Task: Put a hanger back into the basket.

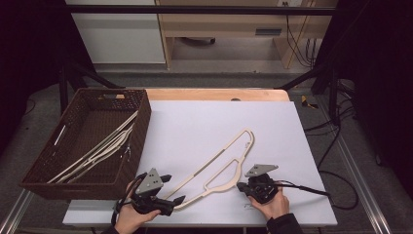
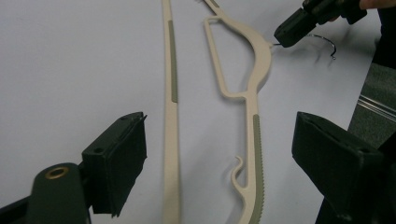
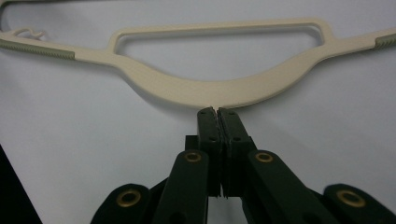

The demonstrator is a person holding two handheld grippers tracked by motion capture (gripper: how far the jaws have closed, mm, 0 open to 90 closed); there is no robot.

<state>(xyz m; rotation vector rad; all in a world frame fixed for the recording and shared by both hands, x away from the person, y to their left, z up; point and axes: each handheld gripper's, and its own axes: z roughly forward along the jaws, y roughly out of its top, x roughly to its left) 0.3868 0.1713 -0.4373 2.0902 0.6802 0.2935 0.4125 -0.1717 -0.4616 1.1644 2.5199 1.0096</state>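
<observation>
A cream plastic hanger (image 1: 237, 171) lies flat on the white sheet (image 1: 204, 122), slanting from near left to far right. My left gripper (image 1: 174, 188) is at its near left end. In the left gripper view the left gripper (image 2: 222, 123) is open, its pads apart on either side of the hanger's notched arm (image 2: 257, 140) and thin bar (image 2: 171, 130). My right gripper (image 1: 240, 185) sits at the middle of the hanger's curved neck (image 3: 210, 91). The right gripper (image 3: 217, 111) has its jaws pressed together on the thin wire hook (image 2: 327, 44), which sticks out behind them.
A dark woven basket (image 1: 141, 131) stands at the left edge of the sheet with several cream hangers (image 1: 102, 148) lying in it. The wooden table edge (image 1: 214, 94) runs behind the sheet. Cables (image 1: 341, 195) trail off to the right.
</observation>
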